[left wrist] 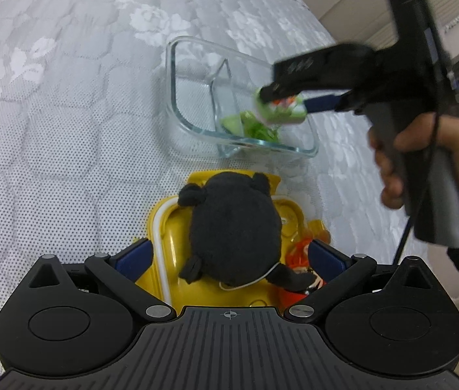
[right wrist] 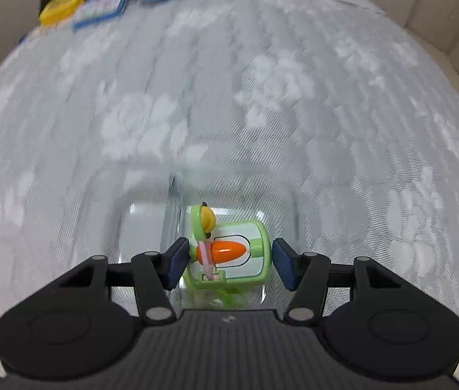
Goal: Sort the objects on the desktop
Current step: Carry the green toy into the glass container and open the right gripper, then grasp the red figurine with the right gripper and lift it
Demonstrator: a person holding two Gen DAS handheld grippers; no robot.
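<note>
Clear glossy glass container (left wrist: pixel 177 104), fuzzy black plush toy (left wrist: pixel 236 224), quilted cloth mattress (left wrist: pixel 66 130).

left wrist: close, facing down-forward | right wrist: close, steeply down | shared: glass container (left wrist: pixel 196 74) (right wrist: pixel 151 221)

The light is soft and even, with weak shadows. Both pictures bend at the edges with dark corners. The right view is blurry, mostly at upper left.

green toy (right wrist: pixel 229 253), over glass container (left wrist: pixel 177 97)
</note>
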